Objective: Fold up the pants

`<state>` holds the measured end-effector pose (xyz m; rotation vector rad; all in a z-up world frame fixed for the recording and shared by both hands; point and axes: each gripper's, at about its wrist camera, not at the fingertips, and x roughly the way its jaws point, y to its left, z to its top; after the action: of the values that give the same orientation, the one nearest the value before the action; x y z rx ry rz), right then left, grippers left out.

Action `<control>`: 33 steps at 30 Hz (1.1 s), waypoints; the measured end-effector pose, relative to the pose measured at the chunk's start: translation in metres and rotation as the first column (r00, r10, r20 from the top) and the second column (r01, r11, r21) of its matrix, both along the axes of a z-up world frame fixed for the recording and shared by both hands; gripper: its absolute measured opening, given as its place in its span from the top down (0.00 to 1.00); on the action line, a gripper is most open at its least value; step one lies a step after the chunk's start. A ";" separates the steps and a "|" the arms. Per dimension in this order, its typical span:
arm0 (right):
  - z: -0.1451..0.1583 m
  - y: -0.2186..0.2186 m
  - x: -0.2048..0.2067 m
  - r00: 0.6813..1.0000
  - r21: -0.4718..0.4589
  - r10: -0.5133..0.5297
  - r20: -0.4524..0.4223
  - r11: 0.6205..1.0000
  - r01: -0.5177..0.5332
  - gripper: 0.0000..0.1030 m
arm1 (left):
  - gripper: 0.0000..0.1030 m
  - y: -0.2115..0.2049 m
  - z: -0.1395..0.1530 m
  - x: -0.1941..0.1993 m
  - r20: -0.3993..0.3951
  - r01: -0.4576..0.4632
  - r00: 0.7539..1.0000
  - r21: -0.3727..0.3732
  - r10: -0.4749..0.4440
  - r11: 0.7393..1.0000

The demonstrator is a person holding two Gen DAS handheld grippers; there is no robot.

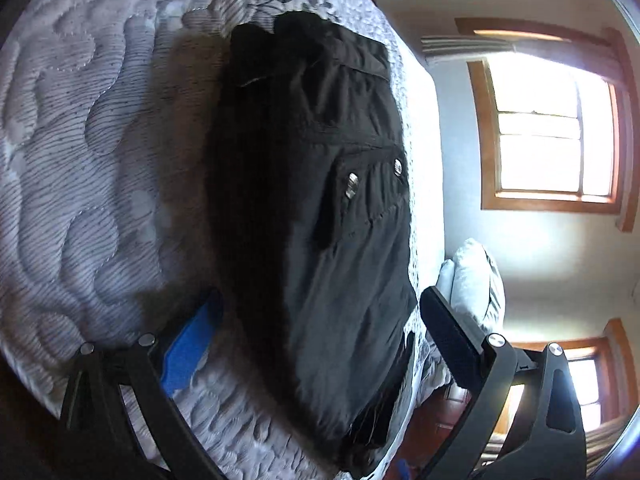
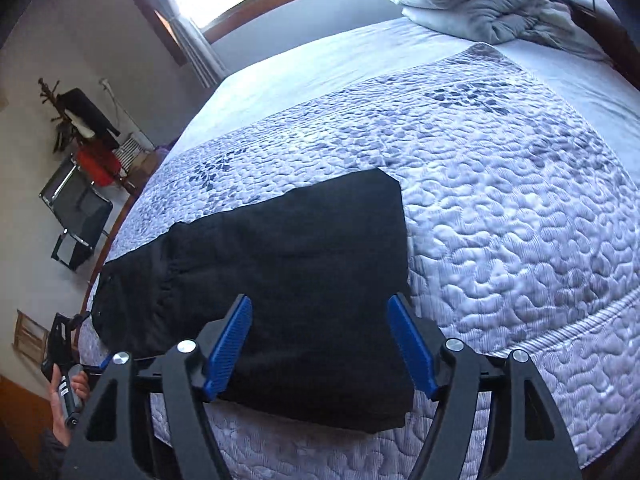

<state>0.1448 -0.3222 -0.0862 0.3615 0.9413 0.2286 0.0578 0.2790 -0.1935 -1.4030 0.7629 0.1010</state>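
The black pants (image 2: pixel 288 280) lie folded in a thick rectangle on the quilted bedspread (image 2: pixel 500 208), near the bed's near edge. My right gripper (image 2: pixel 320 344) hovers just above their near end, open, its blue pads (image 2: pixel 230 344) wide apart and touching nothing. In the left wrist view the pants (image 1: pixel 320 208) run lengthwise, with a snap-buttoned pocket on top. My left gripper (image 1: pixel 320 340) stands open over the pants' near end, one finger on either side of the cloth, neither pressing on it. A hand (image 2: pixel 76 388) holds that gripper at the bed's left side.
Rumpled grey bedding and pillows (image 2: pixel 480 4) are piled at the head of the bed. A black chair (image 2: pixel 80 212) and a coat rack (image 2: pixel 76 116) stand by the wall to the left. A bright window (image 1: pixel 552 128) is beyond the bed.
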 end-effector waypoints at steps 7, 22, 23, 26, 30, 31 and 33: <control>-0.002 0.012 0.000 0.999 -0.016 0.037 -0.002 0.999 -0.037 0.31 | 0.06 0.000 -0.005 0.002 0.060 -0.048 0.997 -0.095 0.054 0.994; -0.008 0.028 0.001 0.996 -0.053 0.081 -0.026 0.995 -0.082 0.30 | 0.81 -0.006 -0.012 0.012 0.002 -0.070 0.997 -0.114 0.071 0.991; -0.009 0.028 0.001 0.996 -0.054 0.083 -0.028 0.995 -0.084 0.30 | 0.85 -0.008 -0.010 0.012 0.012 -0.071 0.997 -0.111 0.073 0.991; -0.011 0.027 0.001 0.996 -0.049 0.081 -0.031 0.995 -0.083 0.30 | 0.89 -0.014 -0.003 0.015 0.040 -0.084 0.995 -0.114 0.089 0.990; -0.011 0.024 0.000 0.997 -0.039 0.072 -0.032 0.997 -0.074 0.30 | 0.91 -0.020 0.000 0.014 0.093 -0.118 0.986 -0.196 0.139 0.973; -0.011 0.023 0.000 0.997 -0.038 0.069 -0.032 0.997 -0.070 0.30 | 0.91 -0.023 0.003 0.015 0.101 -0.122 0.984 -0.200 0.144 0.972; -0.011 0.020 -0.001 0.997 -0.035 0.064 -0.033 0.997 -0.065 0.29 | 0.92 -0.027 0.012 0.017 0.132 -0.112 0.981 -0.195 0.139 0.974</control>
<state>0.1441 -0.3018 -0.0969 0.3026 0.9878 0.2655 0.0751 0.2517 -0.1817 -1.6193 0.5736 0.0256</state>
